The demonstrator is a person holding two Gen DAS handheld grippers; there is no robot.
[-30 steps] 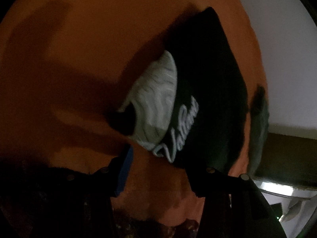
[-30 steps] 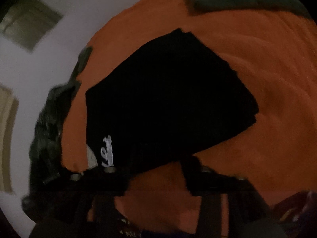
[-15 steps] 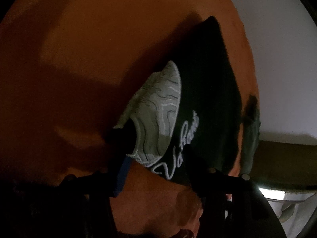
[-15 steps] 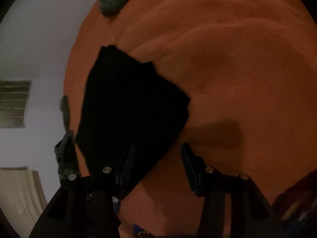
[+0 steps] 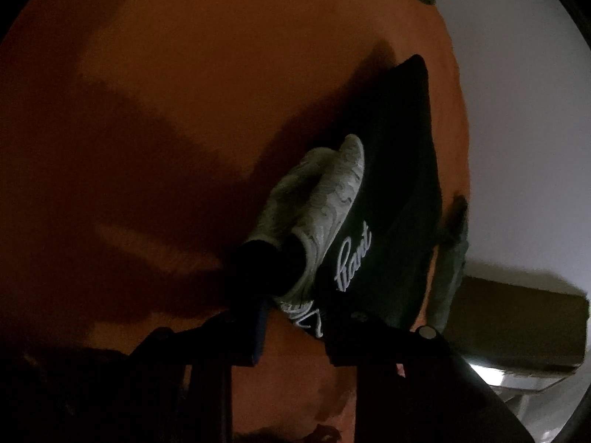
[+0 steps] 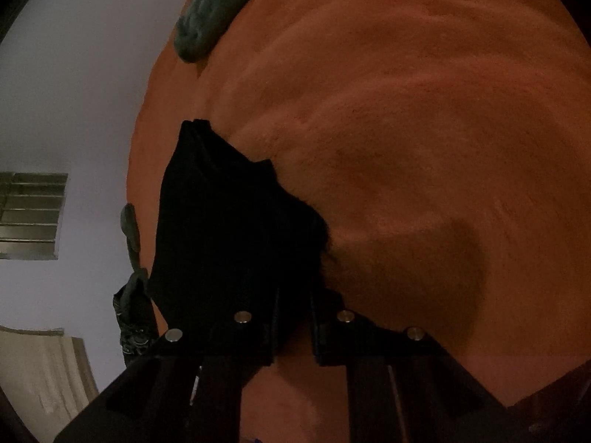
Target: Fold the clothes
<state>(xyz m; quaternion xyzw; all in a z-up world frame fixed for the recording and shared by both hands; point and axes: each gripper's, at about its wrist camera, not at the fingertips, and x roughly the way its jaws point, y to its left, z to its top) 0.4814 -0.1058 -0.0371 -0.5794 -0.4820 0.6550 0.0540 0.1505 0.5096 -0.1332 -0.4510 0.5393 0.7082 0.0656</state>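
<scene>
Closing left tongs (image 5: 295, 317) and right tongs (image 6: 293, 310) pinch near edges of folded black printed garment (image 5: 391, 199) on orange blanket (image 5: 184, 110).

Both wrist cameras look steeply down, from very near, on the orange blanket (image 5: 221, 129). The left view meets the black garment (image 5: 399, 192) at its printed end, the right view its plain end (image 6: 229, 229). Both share garment, blanket, wall.
</scene>
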